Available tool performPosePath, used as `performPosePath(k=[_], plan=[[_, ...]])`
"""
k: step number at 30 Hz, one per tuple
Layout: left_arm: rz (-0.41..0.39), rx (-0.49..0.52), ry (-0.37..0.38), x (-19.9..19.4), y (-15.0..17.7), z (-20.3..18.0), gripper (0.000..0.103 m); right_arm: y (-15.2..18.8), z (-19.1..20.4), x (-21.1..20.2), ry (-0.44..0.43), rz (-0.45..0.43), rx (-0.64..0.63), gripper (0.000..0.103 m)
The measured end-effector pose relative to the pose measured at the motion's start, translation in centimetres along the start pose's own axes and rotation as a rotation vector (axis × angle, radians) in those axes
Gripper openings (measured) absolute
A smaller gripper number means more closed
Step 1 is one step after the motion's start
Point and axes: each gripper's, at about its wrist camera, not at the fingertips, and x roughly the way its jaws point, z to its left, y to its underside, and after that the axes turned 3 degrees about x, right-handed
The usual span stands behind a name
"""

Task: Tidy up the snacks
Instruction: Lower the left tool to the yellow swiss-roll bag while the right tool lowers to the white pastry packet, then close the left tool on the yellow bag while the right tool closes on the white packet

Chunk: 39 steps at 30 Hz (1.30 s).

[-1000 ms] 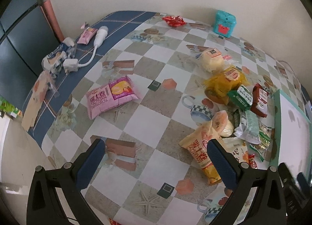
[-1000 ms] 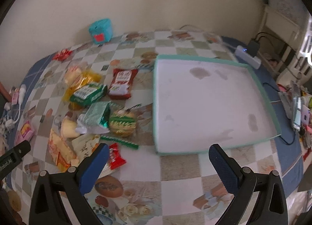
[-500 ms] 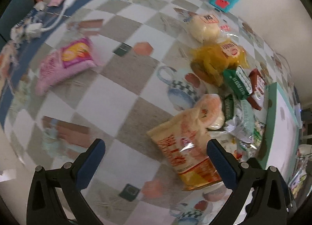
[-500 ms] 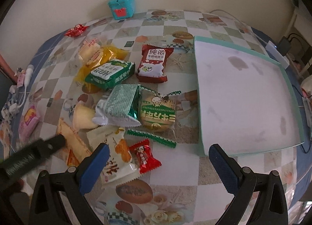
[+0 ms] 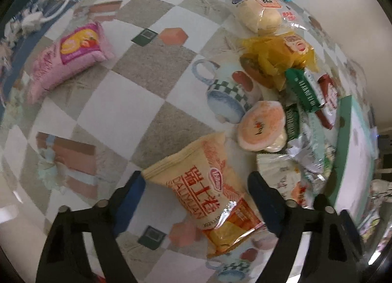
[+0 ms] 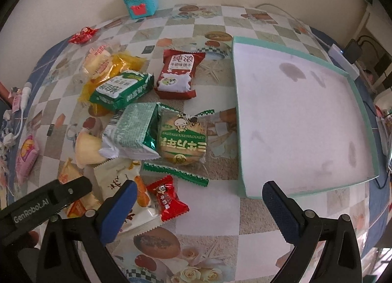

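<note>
Teal tray (image 6: 297,116) sitting empty, snack pile just left of it. Left gripper (image 5: 196,196) spread wide around the orange packet (image 5: 208,199), furthest from the tray. Probably not touching yet, blurry there. Could slip out: slick, crinkly foil. Right gripper (image 6: 198,205) wide, holding nothing.

the desk (image 6: 210,212) is covered by a smooth, printed cloth that looks a little shiny. the orange snack bag (image 5: 208,189) is made of crinkly, glossy plastic film, and so is the red candy (image 6: 167,197). the tray (image 6: 238,135) has a matt white inside with dull stains on it. the left gripper (image 5: 196,199) has black matt plastic arms and blue ridged pads (image 5: 262,199).
</note>
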Motion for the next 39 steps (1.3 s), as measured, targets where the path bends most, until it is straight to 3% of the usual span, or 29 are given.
performPosePath(k=[3,11,16,26,31,39], plan=[[-0.004,0.008,-0.021,-0.1,0.2,0.3,0.076,-0.1,-0.1,0.0,-0.005,0.0,0.009,0.103],[-0.013,-0.003,-0.041,-0.9,0.7,1.9,0.073,0.0,0.8,0.1,-0.058,-0.01,-0.014,0.102],[-0.032,-0.066,-0.101,-0.6,-0.2,3.6,0.073,0.4,2.6,-0.1,-0.116,-0.021,-0.088,0.098],[-0.043,-0.156,-0.106,-1.4,-0.2,8.4,0.074,1.3,5.4,1.5,-0.185,0.024,-0.214,0.08],[-0.043,-0.149,-0.103,-1.6,0.1,8.3,0.074,1.6,6.4,1.5,-0.219,0.028,-0.252,0.076],[-0.024,-0.146,-0.102,-1.4,0.0,7.9,0.074,2.5,7.6,1.9,-0.253,0.081,-0.305,0.061]])
